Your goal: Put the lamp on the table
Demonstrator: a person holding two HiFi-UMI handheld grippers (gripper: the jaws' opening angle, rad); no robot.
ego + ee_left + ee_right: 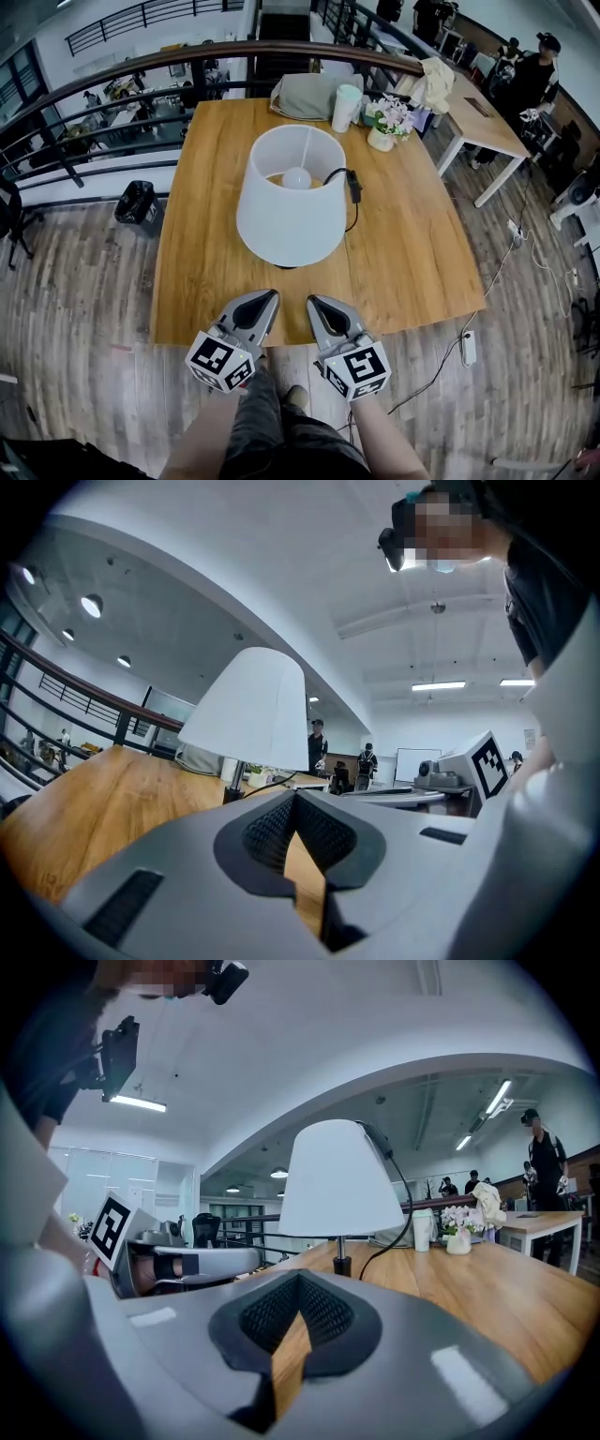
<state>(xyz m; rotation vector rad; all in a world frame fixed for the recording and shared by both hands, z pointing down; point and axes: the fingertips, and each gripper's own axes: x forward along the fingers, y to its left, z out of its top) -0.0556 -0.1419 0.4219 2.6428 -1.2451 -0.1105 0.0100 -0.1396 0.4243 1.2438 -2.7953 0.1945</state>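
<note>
Lamp point(292, 197) is held by neither gripper; the left gripper point(267, 302) has its jaws together with nothing between them, as the left gripper view confirms point(293, 794); the right gripper point(317, 306) likewise has its jaws together and empty point(298, 1277). Both tips sit side by side over the near edge of the wooden table point(412, 253), pointing toward the lamp and apart from it. Each gripper carries a marker cube, left point(220, 361) and right point(358, 368), printed with black-and-white square patterns; these carry no readable lettering.

The lamp stands upright near the middle of the table; its white shade is open at the top with the bulb visible inside; a black cord point(352, 202) with an inline switch hangs at the shade's right side and trails onto the wood. At the far edge of the table are a grey bag point(305, 96), a pale cup point(346, 107) and a small pot of flowers point(386, 122); any print on them is too small to read. A dark railing point(112, 84) curves behind the table; a second table point(483, 117) stands to the right with a person point(534, 70) beside it.
</note>
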